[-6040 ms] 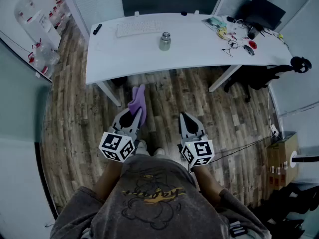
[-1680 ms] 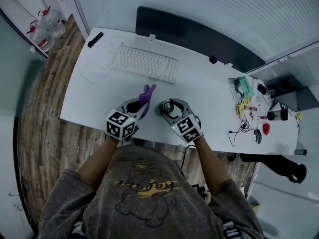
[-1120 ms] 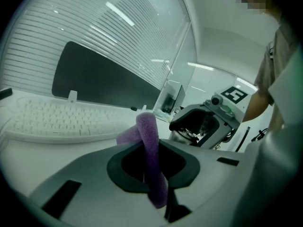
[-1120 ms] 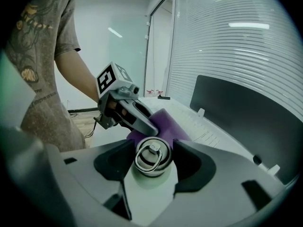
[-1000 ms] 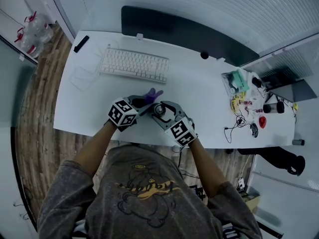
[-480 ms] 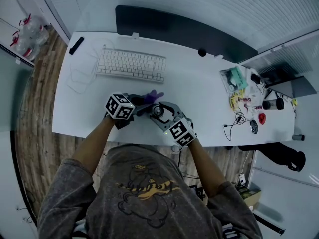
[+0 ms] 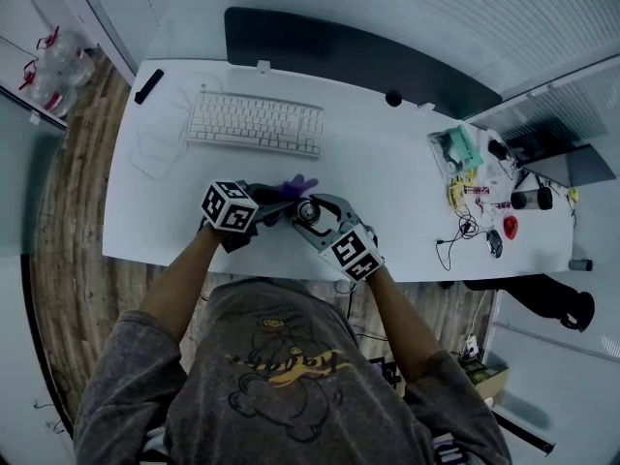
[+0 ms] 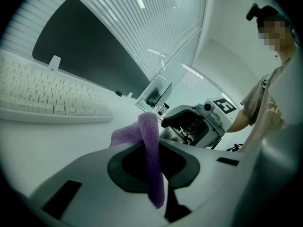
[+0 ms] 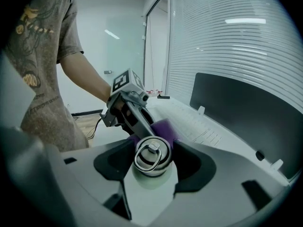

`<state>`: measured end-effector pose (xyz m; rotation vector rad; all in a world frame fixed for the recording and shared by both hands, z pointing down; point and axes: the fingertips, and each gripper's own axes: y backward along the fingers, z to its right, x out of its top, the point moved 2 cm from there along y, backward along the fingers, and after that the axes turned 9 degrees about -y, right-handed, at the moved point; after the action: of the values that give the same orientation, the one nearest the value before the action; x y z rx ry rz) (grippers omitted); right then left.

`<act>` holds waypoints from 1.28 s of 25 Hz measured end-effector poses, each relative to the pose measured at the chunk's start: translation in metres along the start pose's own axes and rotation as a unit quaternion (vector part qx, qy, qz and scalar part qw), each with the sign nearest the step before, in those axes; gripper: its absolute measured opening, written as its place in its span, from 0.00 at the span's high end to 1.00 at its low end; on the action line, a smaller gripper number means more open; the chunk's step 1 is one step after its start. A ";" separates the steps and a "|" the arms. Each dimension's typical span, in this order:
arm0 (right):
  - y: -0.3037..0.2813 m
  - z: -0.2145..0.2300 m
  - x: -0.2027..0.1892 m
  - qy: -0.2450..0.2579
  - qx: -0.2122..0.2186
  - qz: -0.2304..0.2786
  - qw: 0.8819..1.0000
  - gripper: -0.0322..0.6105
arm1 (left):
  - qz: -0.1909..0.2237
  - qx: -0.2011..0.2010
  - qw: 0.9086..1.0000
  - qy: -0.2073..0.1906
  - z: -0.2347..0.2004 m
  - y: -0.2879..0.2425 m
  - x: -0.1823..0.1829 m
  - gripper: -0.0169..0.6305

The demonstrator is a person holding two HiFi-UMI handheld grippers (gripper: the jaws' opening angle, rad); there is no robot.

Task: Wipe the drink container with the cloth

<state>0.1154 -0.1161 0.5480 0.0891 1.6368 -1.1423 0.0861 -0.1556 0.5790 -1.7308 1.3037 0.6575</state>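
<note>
At the desk [image 7: 387,182], right hand-held gripper [image 9: 152,148] grasps the lidded drink container [image 9: 150,161]; left hand-held gripper [image 8: 151,152] clenches cloth [image 8: 152,174].

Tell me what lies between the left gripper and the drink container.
Only the purple cloth, pinched in the left gripper; the right gripper view shows it.
</note>
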 end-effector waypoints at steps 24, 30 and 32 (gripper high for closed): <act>-0.001 0.001 -0.001 -0.014 -0.020 0.000 1.000 0.54 | 0.056 0.042 0.997 0.039 0.043 0.008 -0.034 0.90; -0.001 0.000 0.000 -0.030 -0.038 0.002 0.999 0.54 | 0.076 0.051 0.994 0.058 0.047 0.007 -0.039 0.90; -0.001 0.000 0.000 -0.041 -0.048 0.002 0.998 0.54 | 0.077 0.055 0.994 0.057 0.047 0.007 -0.040 0.90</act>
<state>0.1155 -0.1166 0.5488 -0.0156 1.6154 -1.0487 0.0701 -0.0956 0.5853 -1.6093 1.5349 0.5692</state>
